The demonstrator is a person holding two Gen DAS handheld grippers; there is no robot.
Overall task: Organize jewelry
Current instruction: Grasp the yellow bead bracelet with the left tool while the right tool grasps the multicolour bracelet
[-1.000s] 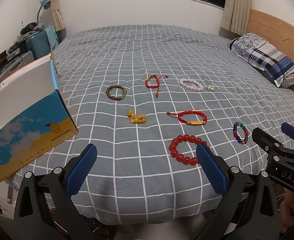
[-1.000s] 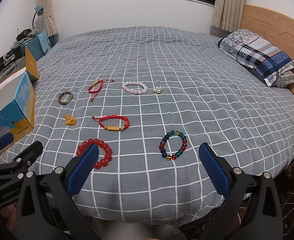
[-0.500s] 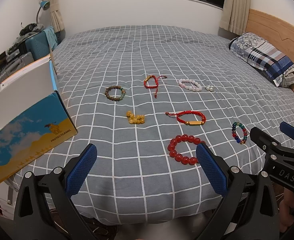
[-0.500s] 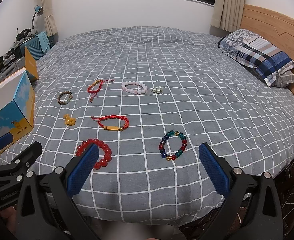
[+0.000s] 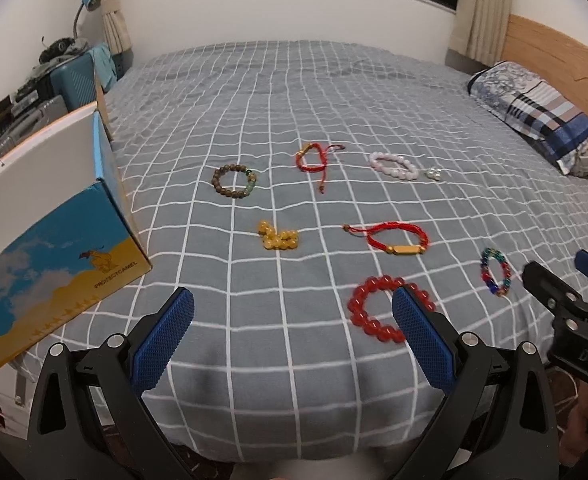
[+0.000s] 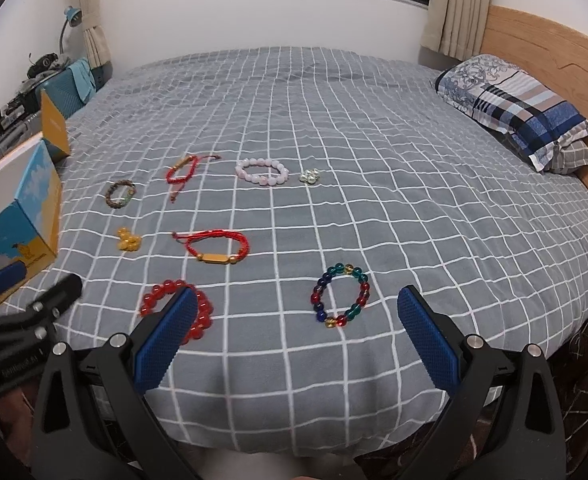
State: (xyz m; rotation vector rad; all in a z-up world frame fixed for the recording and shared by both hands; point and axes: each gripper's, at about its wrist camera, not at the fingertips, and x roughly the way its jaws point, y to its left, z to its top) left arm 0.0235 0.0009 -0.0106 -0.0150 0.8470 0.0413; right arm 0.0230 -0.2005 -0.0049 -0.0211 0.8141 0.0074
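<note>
Several bracelets lie on the grey checked bedspread: a red bead bracelet, a multicolour bead bracelet, a red cord bracelet with a gold bar, yellow beads, a brown bead bracelet, a second red cord bracelet, a pink bead bracelet and a small silver piece. My left gripper is open and empty, its right finger over the red beads. My right gripper is open and empty, just before the multicolour bracelet.
An open blue and yellow cardboard box stands at the bed's left edge. A plaid pillow lies at the far right by the wooden headboard. Cluttered luggage sits beyond the box.
Both grippers have moved a little forward toward the bed's near edge, so the bracelets sit closer. Both stay open and empty.
</note>
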